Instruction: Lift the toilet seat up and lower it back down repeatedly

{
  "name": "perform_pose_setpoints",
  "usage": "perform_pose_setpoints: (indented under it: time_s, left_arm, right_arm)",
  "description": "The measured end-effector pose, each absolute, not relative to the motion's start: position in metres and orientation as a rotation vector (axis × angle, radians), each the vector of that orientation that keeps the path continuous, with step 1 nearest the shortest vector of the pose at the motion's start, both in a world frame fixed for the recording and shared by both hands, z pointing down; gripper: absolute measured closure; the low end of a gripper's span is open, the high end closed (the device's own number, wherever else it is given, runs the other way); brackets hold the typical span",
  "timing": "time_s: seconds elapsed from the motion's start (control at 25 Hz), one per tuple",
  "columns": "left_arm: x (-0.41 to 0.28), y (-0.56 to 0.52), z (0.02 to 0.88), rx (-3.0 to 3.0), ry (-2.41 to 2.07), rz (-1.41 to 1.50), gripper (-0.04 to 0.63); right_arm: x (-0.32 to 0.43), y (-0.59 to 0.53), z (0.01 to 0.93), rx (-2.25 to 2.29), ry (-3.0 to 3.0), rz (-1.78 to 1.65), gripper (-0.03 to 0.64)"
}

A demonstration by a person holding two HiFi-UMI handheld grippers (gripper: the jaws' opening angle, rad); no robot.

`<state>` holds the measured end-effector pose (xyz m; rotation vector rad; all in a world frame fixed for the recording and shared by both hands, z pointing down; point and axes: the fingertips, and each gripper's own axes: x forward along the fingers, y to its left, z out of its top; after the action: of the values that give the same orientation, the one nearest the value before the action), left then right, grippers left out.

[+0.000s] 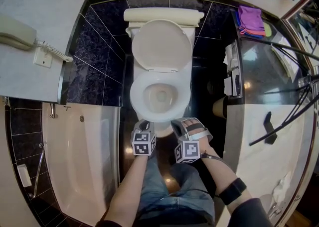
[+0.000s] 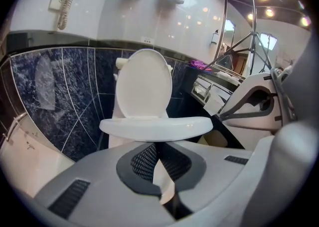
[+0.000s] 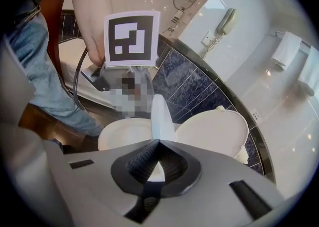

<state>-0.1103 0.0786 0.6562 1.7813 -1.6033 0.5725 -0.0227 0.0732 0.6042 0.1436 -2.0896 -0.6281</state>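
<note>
Clamped with right gripper (image 3: 158, 144) on toilet seat (image 3: 158, 114) front rim, only at tips (shallow bite). Shut empty with left gripper (image 2: 158, 146), just beneath same rim. Could slip free mid-lift, then slam onto bowl (image 1: 160, 96) or overswing into lid (image 2: 143, 81) beyond.

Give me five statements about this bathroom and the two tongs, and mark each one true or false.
1. The toilet lid stands raised against the tank. True.
2. The right tongs are closed on the front edge of the toilet seat. True.
3. The purple cloth lies in the bathtub. False: it lies on the counter, to the right of the toilet in the head view.
4. The wall phone hangs to the right of the toilet in the head view. False: it is at the upper left.
5. The left tongs gape wide open. False: their jaws are together at the seat's front edge.
</note>
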Motion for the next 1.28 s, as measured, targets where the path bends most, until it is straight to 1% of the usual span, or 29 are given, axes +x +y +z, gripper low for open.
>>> perform_pose_setpoints:
  time_s: [0.28,0.4,0.6,1.0,1.28]
  left_arm:
    - [-0.1,0.12,0.707,1.778,-1.543,0.669,0.598]
    - [-0.093,0.137,0.735,1.787,-1.505,0.703,0.6]
    - [-0.08,0.163,0.782,1.786,-1.407,0.747,0.6]
    - [-0.073,0.203,0.883,1.761,-1.33,0.845,0.6]
    - [-0.071,0.213,0.914,1.722,-1.275,0.915,0.6]
  right_arm:
    - [0.005,0.071,0.641,0.236,-2.092,-0.468,0.598]
    - [0.011,0.067,0.667,0.31,-2.111,-0.361,0.598]
    - [0.012,0.068,0.707,0.361,-2.126,-0.281,0.598]
    - [0.024,0.071,0.763,0.397,-2.114,-0.219,0.598]
    - [0.027,0.089,0.788,0.371,-2.098,-0.209,0.597]
